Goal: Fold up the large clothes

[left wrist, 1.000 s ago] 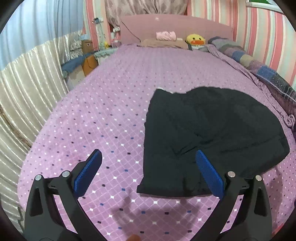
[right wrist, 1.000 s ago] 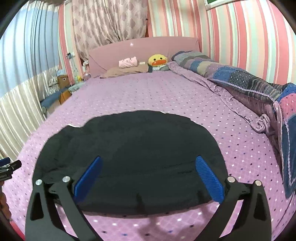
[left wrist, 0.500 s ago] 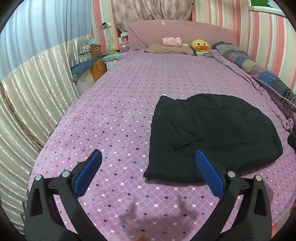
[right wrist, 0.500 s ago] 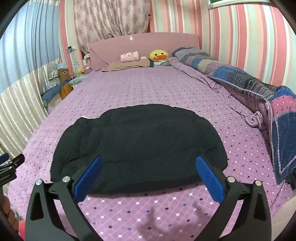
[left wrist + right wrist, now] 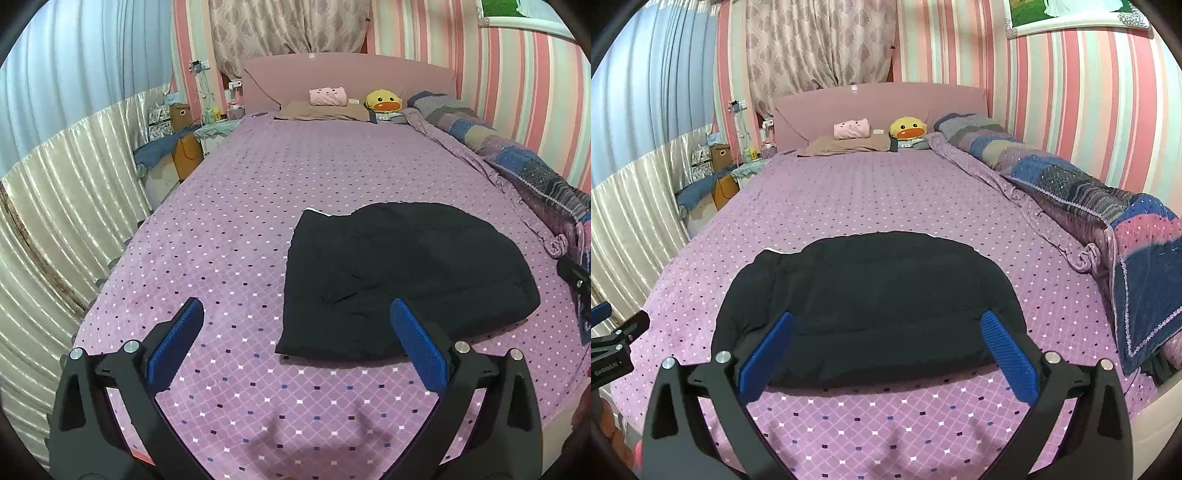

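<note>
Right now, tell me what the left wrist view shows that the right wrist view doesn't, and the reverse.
Only the left wrist view: the left gripper open over bare purple bedspread, the garment off to its right.

Only the right wrist view: the right gripper open, centered over the garment, and a framed picture on the striped wall.

Both: the folded black garment, yellow duck plush, patchwork quilt.

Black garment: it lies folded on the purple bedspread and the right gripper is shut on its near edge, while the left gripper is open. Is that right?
Not quite. The right gripper is open too, its jaws spread wide above the black garment and holding nothing, as the right wrist view shows. The garment does lie folded on the purple bedspread, and the left gripper is open.
</note>
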Available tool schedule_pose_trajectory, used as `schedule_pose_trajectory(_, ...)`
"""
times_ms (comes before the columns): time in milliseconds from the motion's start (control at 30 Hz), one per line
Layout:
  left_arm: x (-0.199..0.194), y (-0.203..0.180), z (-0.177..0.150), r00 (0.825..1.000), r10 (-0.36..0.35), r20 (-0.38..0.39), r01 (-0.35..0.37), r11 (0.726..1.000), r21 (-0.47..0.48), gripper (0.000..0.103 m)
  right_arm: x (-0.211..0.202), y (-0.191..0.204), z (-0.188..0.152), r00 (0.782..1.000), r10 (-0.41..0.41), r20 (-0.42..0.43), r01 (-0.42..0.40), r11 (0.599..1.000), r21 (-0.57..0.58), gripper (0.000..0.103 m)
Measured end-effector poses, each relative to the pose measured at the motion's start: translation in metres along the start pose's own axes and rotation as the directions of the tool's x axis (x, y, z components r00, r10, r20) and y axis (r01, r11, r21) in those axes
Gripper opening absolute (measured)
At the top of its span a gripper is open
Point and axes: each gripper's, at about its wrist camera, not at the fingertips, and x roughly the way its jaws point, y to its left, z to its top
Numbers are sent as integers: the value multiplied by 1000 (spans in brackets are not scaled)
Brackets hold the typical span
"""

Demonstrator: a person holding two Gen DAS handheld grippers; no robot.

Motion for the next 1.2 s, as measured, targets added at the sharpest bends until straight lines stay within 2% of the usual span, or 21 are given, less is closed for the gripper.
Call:
schedule_pose_trajectory(133,-6,-1,2,1000,10,17,-10,1000,4,100,-2,1,2,1000,-6,-7,6,1000,-2,101)
schedule_pose_trajectory(600,-1,0,5,1000,1,-5,-1,1000,7,100,1,7,3,999,-18,-28,17,999,-27,101)
schedule_pose_trajectory(1200,-15,2,9,998,0,55,0,1000,4,100,-19,6,7,999,-15,36,16,1000,-27,101)
